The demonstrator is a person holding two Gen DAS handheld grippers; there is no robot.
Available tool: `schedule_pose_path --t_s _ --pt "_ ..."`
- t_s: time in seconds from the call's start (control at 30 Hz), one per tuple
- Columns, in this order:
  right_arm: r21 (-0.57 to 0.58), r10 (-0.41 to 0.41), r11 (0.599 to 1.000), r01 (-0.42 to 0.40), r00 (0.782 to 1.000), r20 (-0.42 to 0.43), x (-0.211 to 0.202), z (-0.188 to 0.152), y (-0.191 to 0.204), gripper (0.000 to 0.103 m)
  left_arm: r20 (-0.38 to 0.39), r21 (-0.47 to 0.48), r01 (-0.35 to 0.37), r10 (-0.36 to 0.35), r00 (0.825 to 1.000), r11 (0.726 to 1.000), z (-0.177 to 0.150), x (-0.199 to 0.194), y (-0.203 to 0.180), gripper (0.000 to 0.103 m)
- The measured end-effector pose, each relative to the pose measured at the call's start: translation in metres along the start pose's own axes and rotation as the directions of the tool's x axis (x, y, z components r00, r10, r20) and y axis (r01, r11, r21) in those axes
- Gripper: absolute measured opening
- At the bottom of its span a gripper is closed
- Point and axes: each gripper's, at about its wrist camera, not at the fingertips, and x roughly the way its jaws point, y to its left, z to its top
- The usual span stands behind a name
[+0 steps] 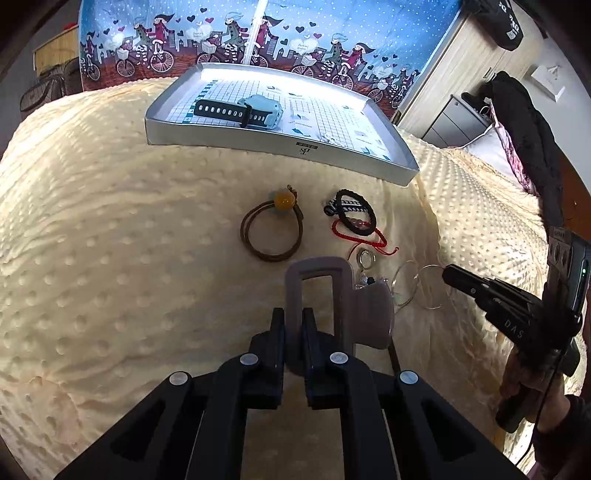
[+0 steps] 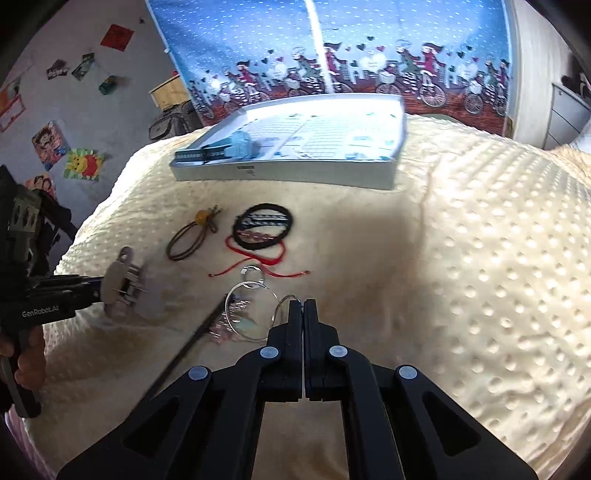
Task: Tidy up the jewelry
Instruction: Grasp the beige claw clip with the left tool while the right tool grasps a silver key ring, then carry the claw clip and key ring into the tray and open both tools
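Left claw (image 1: 293,325) pinches a mauve, loop-handled clip (image 1: 332,299).

A tray (image 1: 258,142) sits on the bed (image 1: 92,221), and a watch (image 1: 240,110) lies in the tray near its left end. In front of the tray lie a cord bracelet (image 1: 271,236) and, to its right, a pile of bands (image 1: 354,216). In front of the bands lies a small ring (image 1: 367,258). A wire hoop (image 2: 251,310) lies in front of the ring, farthest from the tray. A curtain (image 1: 221,33) hangs behind the tray.
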Motion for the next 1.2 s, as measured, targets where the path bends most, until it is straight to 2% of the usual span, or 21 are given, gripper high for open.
schedule_pose_path --t_s 0.3,0.47,0.67,0.8,0.93,1.1,1.2 --pt "-0.013 0.02 1.0 -0.019 0.997 0.076 -0.016 0.017 0.003 0.001 0.045 -0.003 0.011 -0.011 0.999 1.0 0.019 -0.005 -0.006 0.008" --pt "-0.036 0.032 0.999 -0.027 0.99 0.139 -0.031 0.041 0.009 0.001 0.094 -0.04 0.015 -0.012 0.996 0.999 0.054 -0.01 -0.005 0.008" --pt "-0.106 0.009 0.994 0.012 0.98 0.198 -0.04 0.093 0.021 0.001 0.143 -0.044 0.014 -0.007 0.99 0.999 0.103 -0.012 -0.008 0.008" --pt "-0.106 -0.019 0.993 0.042 0.978 0.207 -0.024 0.134 0.024 0.001 0.138 -0.075 0.011 -0.001 0.99 0.997 0.139 0.001 -0.009 0.008" --pt "-0.077 -0.052 0.995 0.069 0.977 0.205 0.002 0.158 0.022 0.001 0.135 -0.093 0.016 -0.003 0.991 0.996 0.166 0.023 -0.01 0.008" --pt "0.002 -0.044 0.999 0.044 0.985 0.166 0.045 0.165 0.004 0.001 0.152 -0.068 0.077 -0.066 0.986 0.995 0.178 0.05 -0.014 0.008" --pt "0.037 -0.041 0.999 0.036 0.99 0.134 0.065 0.157 -0.005 0.001 0.139 -0.077 0.067 -0.056 0.989 0.995 0.18 0.068 -0.017 0.008"
